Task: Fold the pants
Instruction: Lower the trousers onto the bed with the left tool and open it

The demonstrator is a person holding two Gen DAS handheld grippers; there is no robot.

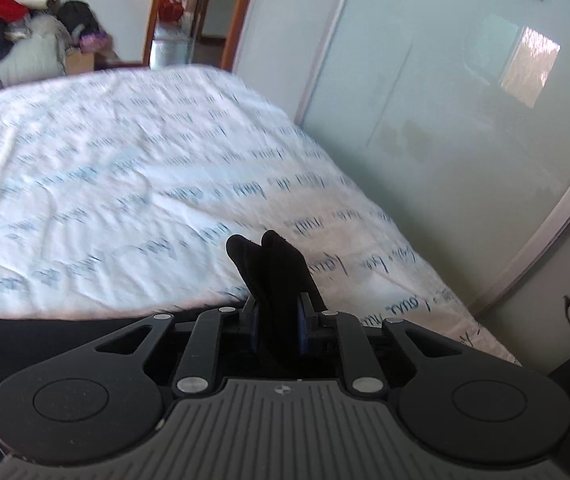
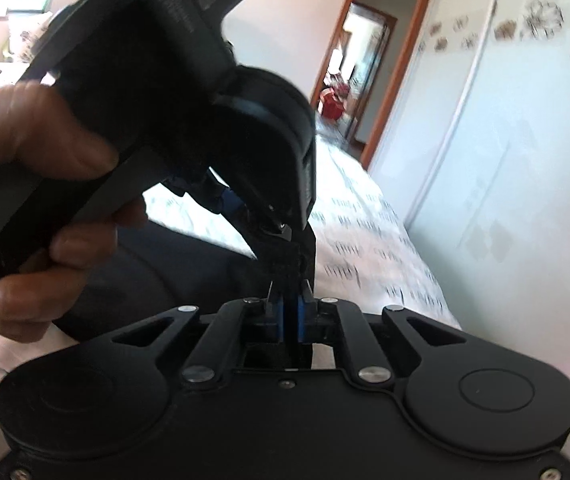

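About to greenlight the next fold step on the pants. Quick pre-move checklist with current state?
1. Left tool shut on the black pants: ok, dark cloth sits pinched between its fingers.
2. Right tool shut on the pants: ok, fingers nearly closed with black fabric between them.
3. Spacing between tools: not ok, the left tool and the hand holding it hang right over the right tool's fingers.
4. Landing area on the bed sheet: ok, nothing lies on the part in view.
5. Lay of the hanging pants, twisted or flat: cannot tell, mostly hidden.
6. Image sharpness: not ok, both views are blurred.
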